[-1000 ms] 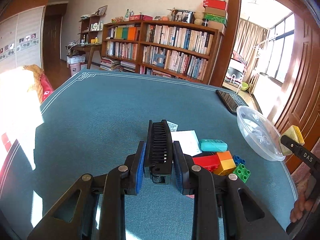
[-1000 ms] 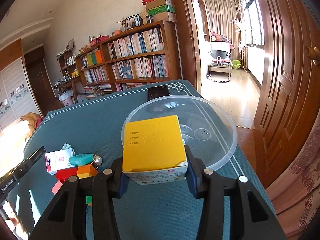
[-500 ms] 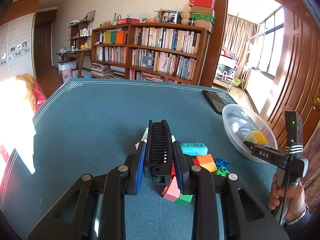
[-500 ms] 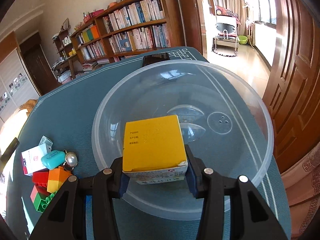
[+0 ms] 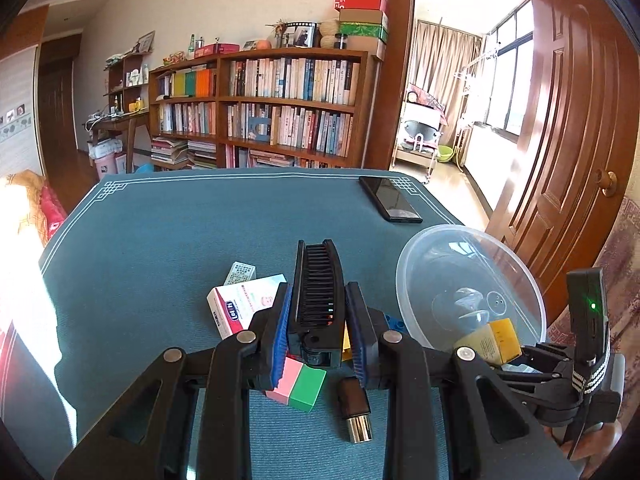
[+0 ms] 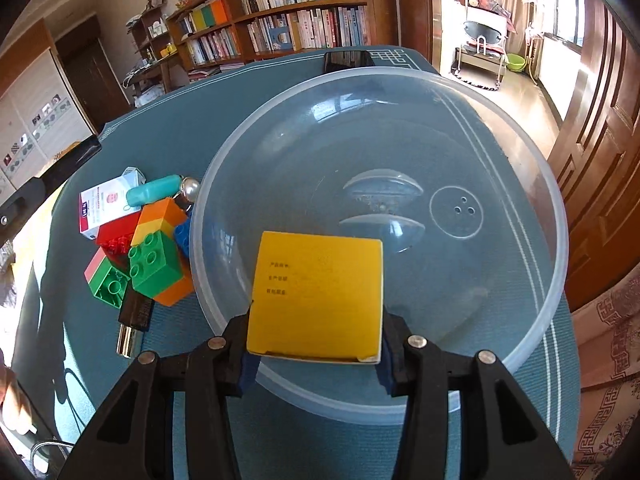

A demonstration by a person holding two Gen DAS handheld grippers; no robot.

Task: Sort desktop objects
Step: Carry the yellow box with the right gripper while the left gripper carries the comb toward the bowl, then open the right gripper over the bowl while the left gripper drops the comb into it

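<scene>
My left gripper (image 5: 318,316) is shut on a black folding comb (image 5: 318,284), held above the teal table. My right gripper (image 6: 316,344) is shut on a yellow box (image 6: 316,292) and holds it low inside the clear plastic bowl (image 6: 520,184), at its near rim. The left wrist view shows the same yellow box (image 5: 496,340) and the bowl (image 5: 420,264) at the right. Left of the bowl lies a pile: a white and red box (image 6: 100,204), a teal case (image 6: 154,190), red, orange, green and blue bricks (image 6: 154,264), and a pink and green brick (image 5: 298,384).
A black phone (image 5: 390,200) lies at the table's far right corner. A black and silver stick (image 5: 354,408) lies just below my left gripper. The table edge runs close behind the bowl, with a wooden door (image 5: 572,152) beyond it. Bookshelves (image 5: 288,104) stand past the far edge.
My right gripper has sunk and tipped down, carrying the yellow box from above the bowl's near rim into it. My left gripper with the comb has drawn back over the pile, toward the bowl.
</scene>
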